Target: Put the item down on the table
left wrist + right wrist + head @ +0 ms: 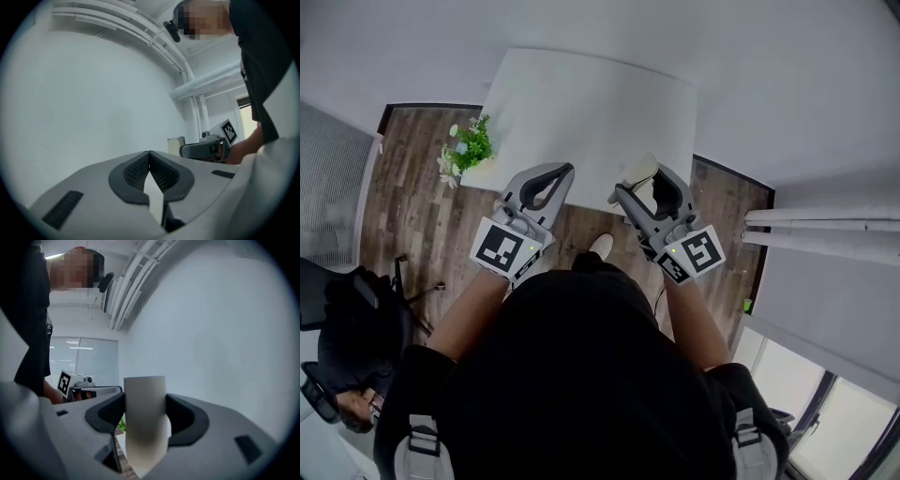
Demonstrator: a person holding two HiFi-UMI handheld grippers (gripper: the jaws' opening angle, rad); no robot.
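A pale cream item (145, 420) stands upright between the dark pads of my right gripper (145, 404), which is shut on it. In the head view the same item (639, 172) shows at the tip of the right gripper (637, 186), over the near edge of the white table (581, 103). My left gripper (557, 180) hovers beside it on the left, its jaws closed together with nothing between them. The left gripper view shows its pads (161, 172) meeting at the tip, with the right gripper (206, 149) and the item (176, 144) beyond.
A small potted plant (467, 148) with white flowers sits at the table's left near corner. Wooden floor (412, 216) surrounds the table. A dark chair (356, 323) stands at the left, and white pipes (825, 230) run along the wall at the right.
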